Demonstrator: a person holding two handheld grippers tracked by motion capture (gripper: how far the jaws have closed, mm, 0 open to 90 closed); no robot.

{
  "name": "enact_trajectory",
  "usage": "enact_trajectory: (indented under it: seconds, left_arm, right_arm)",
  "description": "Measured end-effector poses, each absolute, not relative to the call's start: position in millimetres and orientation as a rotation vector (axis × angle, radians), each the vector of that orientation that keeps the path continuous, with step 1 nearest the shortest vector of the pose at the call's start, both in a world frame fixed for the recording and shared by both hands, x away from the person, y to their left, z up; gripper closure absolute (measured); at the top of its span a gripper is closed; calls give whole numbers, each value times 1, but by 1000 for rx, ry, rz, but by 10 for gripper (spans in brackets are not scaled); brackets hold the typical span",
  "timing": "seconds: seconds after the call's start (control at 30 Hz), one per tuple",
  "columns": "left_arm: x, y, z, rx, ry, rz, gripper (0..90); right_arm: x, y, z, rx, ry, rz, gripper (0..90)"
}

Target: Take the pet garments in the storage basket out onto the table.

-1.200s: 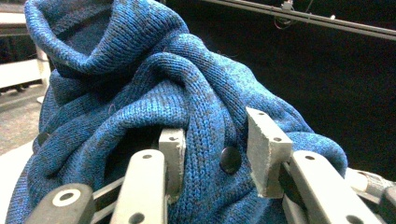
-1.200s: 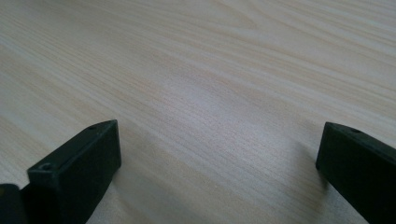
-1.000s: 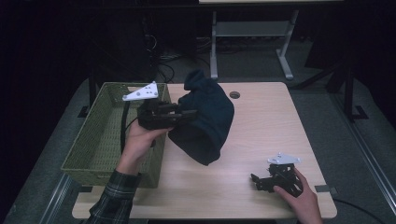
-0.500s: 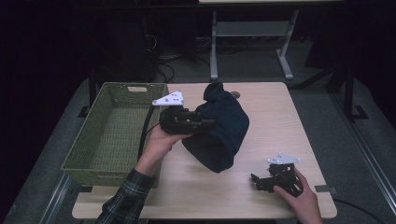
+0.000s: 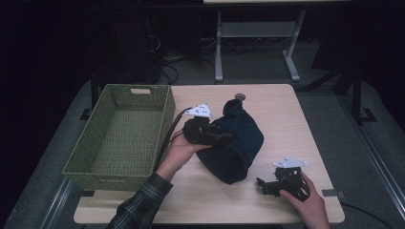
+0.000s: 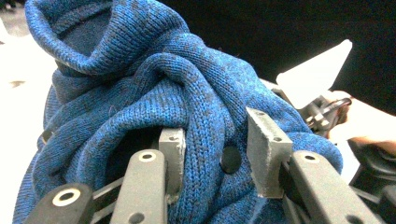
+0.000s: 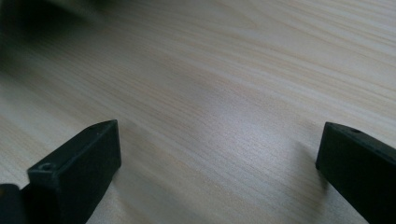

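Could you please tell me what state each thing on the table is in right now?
Blue knitted sweater: bunched up, resting on the table, gripped.
Left gripper: shut on a fold of the sweater.
Right gripper: open, nothing between its jaws, low over bare wood.
Green woven basket: upright, nothing inside.
Table: bears basket and sweater.

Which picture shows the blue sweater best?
The left gripper view: the sweater is close up, its blue knit folds sharp, bunched between the left gripper pads. The high view shows it whole but dark, on the table. The right gripper view shows bare tabletop.
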State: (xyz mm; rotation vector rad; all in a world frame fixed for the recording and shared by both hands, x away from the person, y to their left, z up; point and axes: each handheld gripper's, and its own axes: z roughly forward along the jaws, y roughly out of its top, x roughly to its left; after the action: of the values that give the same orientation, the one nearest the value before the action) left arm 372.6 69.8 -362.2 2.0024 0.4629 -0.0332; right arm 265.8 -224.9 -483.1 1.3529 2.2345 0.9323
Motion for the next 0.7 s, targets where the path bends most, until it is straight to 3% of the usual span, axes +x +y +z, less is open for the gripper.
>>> enact_trajectory:
  seconds: [0.7]
  left_arm:
    - [394,27,-426,2107,533,-82,614]
  right_arm:
    - [266,-225,-483,1353,2235,931,0]
